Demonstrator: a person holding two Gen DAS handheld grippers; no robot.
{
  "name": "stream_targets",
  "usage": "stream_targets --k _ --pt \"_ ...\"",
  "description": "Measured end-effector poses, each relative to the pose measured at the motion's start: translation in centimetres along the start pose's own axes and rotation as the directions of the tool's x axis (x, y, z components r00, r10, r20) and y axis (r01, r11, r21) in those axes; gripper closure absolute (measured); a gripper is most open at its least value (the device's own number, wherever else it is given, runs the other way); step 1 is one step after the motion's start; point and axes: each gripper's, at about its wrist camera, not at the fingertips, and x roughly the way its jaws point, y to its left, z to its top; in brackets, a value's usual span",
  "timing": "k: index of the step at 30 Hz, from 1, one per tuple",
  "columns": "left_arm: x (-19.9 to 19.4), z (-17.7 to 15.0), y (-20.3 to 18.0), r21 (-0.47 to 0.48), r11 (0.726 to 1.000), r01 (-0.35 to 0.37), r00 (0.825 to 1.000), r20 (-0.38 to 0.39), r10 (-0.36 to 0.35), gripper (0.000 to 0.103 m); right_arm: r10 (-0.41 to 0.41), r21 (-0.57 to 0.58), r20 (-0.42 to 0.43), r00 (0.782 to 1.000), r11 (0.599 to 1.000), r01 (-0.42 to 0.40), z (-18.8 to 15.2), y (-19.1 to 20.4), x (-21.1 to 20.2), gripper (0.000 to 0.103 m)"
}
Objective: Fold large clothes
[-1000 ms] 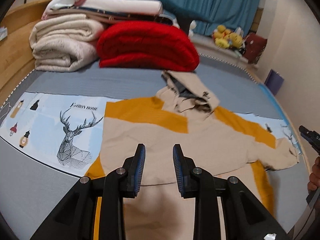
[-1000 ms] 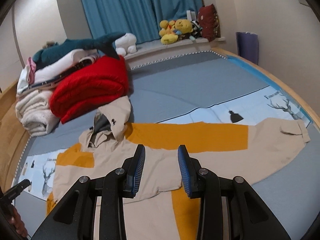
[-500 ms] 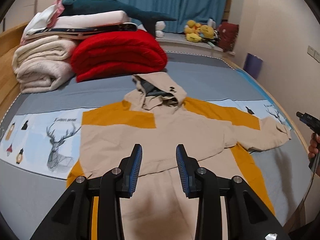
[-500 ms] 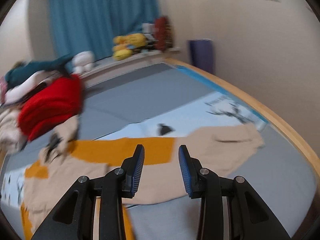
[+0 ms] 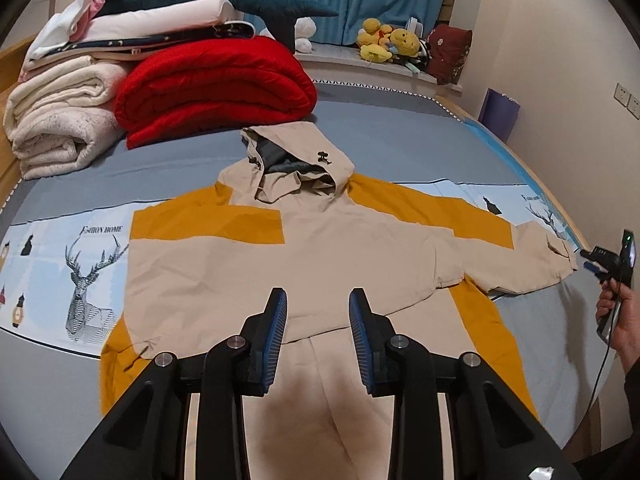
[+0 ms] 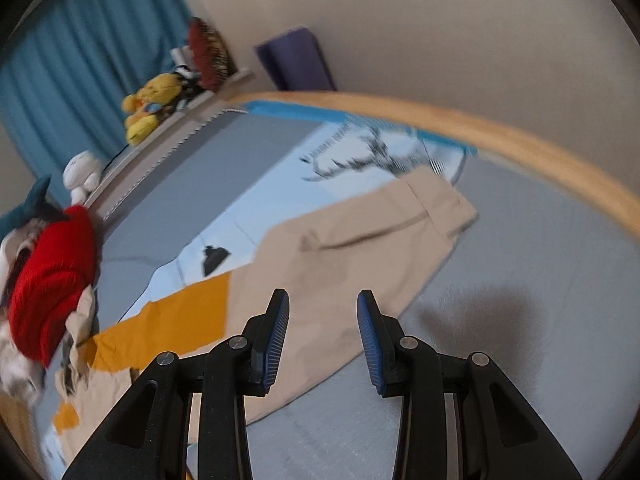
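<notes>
A beige and orange hooded jacket (image 5: pixel 320 248) lies flat on the bed, hood towards the far side, its left sleeve folded across the body. Its right sleeve (image 6: pixel 360 248) stretches out towards the bed's right edge. My left gripper (image 5: pixel 318 312) is open and empty, held above the jacket's lower middle. My right gripper (image 6: pixel 323 320) is open and empty, above the sleeve near its cuff (image 6: pixel 436 204). It also shows in the left wrist view (image 5: pixel 608 264), held in a hand at the far right.
A red folded blanket (image 5: pixel 212 84) and a stack of white bedding (image 5: pixel 60 108) lie at the head of the bed. Plush toys (image 5: pixel 388 44) sit on the sill. The wooden bed rail (image 6: pixel 520 148) runs past the cuff. A deer-print sheet (image 5: pixel 80 264) lies under the jacket.
My right gripper has swung right and down towards the outstretched sleeve's cuff. My left gripper has drawn back a little and centred on the jacket. Both stayed open.
</notes>
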Motion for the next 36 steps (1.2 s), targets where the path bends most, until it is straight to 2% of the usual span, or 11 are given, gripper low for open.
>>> stream_targets --k 4,12,23,26,33,36 --pt "0.8 -0.1 -0.4 0.013 1.0 0.0 1.0 -0.013 0.0 0.075 0.021 0.125 -0.066 0.998 0.992 -0.013 -0.6 -3.3 3.5 0.066" --pt "2.3 -0.5 -0.1 0.025 1.0 -0.012 0.999 -0.038 0.013 0.075 0.053 0.327 -0.122 0.991 0.945 -0.01 -2.0 -7.9 8.8 0.066" --pt "3.7 -0.6 0.2 0.029 0.999 -0.019 0.998 -0.052 0.02 0.075 0.106 0.444 -0.011 0.994 0.892 -0.091 -2.1 -9.4 10.7 0.067" --pt "3.8 -0.7 0.3 0.023 1.0 -0.019 0.998 -0.052 0.021 0.075 0.074 0.457 0.001 0.997 0.887 -0.067 -2.1 -9.6 10.7 0.086" --pt "3.4 -0.4 1.2 0.009 1.0 -0.027 0.999 -0.044 0.027 0.075 0.041 0.45 0.057 0.998 0.891 -0.062 -2.0 -8.7 9.5 0.1" --pt "2.9 -0.1 1.7 0.001 0.999 -0.039 0.999 -0.034 0.039 0.075 -0.012 0.368 0.106 0.994 0.929 -0.028 -1.0 -5.8 7.5 0.101"
